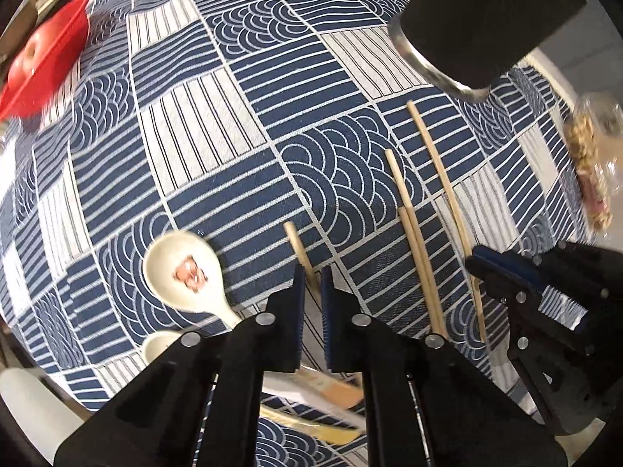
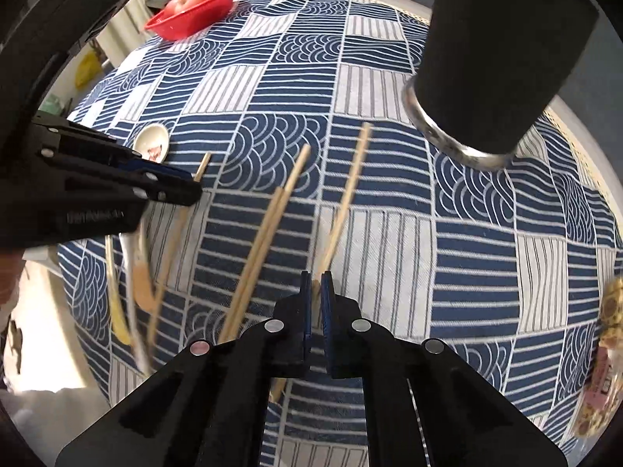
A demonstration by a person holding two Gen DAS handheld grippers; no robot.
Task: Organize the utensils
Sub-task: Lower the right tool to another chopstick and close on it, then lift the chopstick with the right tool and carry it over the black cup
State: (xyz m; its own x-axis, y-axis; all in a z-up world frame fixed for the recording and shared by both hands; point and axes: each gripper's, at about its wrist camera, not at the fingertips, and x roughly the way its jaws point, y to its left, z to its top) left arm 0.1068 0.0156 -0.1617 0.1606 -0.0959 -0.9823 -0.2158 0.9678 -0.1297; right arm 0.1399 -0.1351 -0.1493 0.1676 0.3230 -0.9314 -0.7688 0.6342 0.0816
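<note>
Several wooden chopsticks lie on the blue patterned tablecloth (image 1: 241, 89). My left gripper (image 1: 312, 284) is shut on one chopstick (image 1: 298, 249), and it also shows at the left of the right wrist view (image 2: 194, 188). My right gripper (image 2: 316, 284) is shut on another chopstick (image 2: 350, 183) and shows at the right of the left wrist view (image 1: 477, 258). A pair of chopsticks (image 1: 412, 241) lies between them, also seen in the right wrist view (image 2: 268, 225). A black holder cup (image 1: 483, 19) with a metal rim stands beyond; it also shows in the right wrist view (image 2: 498, 58). A white ceramic spoon (image 1: 183, 268) lies at the left.
A red basket (image 1: 46, 62) holding an apple (image 2: 187, 0) sits at the far edge. A snack packet (image 1: 588, 163) lies at the right edge. More utensils (image 2: 132, 284), blurred, lie near the table's front left edge. A second white spoon (image 1: 155, 344) peeks out behind my left gripper.
</note>
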